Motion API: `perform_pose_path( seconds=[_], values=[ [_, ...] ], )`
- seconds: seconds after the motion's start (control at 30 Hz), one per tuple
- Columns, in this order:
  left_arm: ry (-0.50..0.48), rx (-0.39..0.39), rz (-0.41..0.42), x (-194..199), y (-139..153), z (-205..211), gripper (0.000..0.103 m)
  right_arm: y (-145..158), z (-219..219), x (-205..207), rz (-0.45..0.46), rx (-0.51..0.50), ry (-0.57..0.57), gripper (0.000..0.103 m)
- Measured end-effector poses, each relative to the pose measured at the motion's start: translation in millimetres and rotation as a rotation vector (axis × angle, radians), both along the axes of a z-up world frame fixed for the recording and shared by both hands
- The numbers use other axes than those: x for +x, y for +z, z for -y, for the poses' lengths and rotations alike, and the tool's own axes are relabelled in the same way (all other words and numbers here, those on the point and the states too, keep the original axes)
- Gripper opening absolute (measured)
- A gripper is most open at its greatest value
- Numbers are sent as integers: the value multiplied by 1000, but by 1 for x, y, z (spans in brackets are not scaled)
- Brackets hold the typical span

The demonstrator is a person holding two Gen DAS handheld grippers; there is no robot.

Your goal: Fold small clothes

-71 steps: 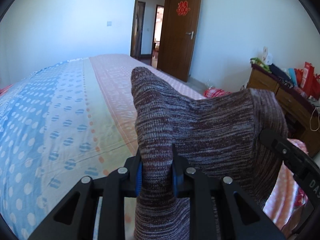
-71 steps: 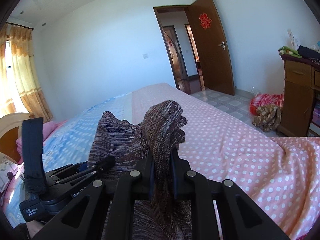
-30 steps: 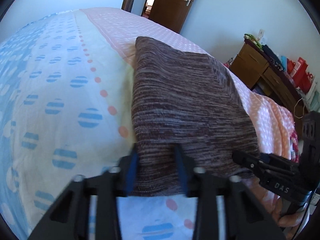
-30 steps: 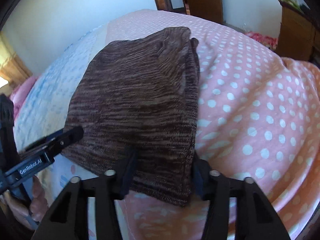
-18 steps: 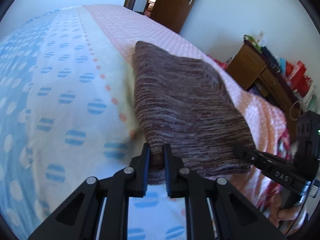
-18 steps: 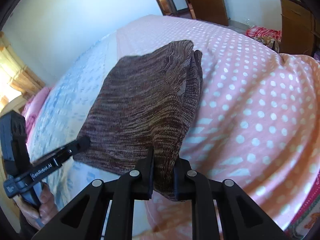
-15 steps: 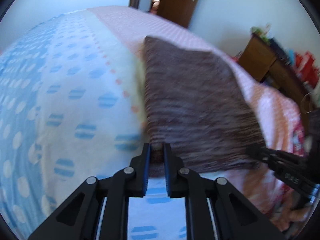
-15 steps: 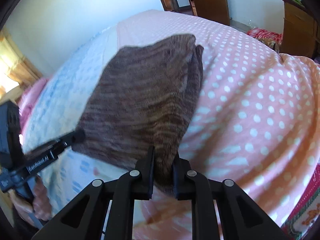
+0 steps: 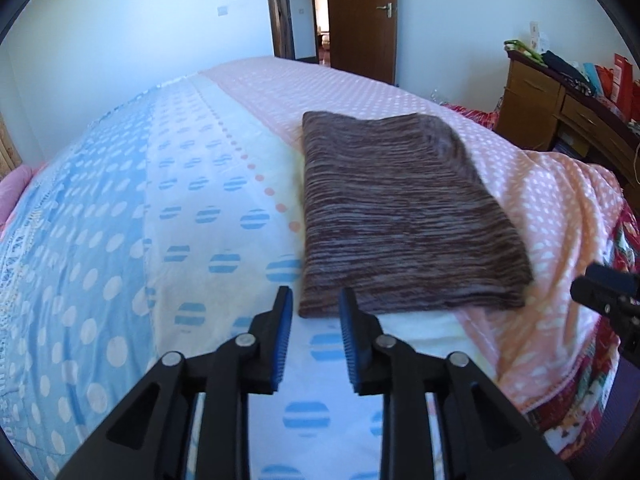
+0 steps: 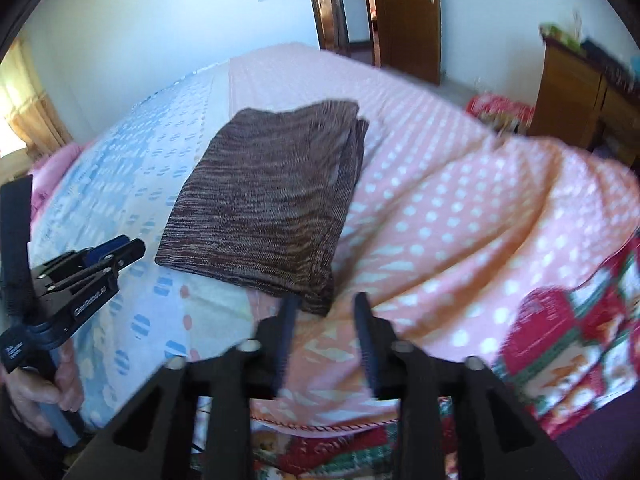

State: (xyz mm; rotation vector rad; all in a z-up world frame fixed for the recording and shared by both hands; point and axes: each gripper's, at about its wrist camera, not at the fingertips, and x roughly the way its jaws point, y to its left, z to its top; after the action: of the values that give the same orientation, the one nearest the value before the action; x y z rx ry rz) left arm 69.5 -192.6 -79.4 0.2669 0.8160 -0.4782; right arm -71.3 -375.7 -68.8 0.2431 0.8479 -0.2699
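Right view alone shows hand [image 10: 38,394] holding left claw [image 10: 120,250].

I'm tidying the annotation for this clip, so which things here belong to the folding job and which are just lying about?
Part of the job:
- folded brown knit garment, flat on the bed
- left gripper, jaws opening, nothing between them
- right gripper, jaws opening, empty

Just lying about:
- dotted bedspread
- wooden dresser with clutter on top
- open door
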Motion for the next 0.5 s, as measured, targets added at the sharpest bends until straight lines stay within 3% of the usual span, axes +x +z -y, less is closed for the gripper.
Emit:
perform_pose_path(
  seconds=[0.13, 0.23, 0.37, 0.5],
  values=[
    [-6, 14, 20, -19, 7, 1, 51, 13, -7, -15, 11, -58, 18, 45],
    [-29, 31, -34, -31, 7, 4, 51, 18, -9, -25, 6, -73, 20, 46],
    [-65, 33, -131, -44, 2, 10, 51, 22, -11, -37, 6, -100, 17, 64],
    [-72, 45, -186, -55, 0, 16, 51, 28, -9, -40, 19, -110, -3, 64]
  ],
)
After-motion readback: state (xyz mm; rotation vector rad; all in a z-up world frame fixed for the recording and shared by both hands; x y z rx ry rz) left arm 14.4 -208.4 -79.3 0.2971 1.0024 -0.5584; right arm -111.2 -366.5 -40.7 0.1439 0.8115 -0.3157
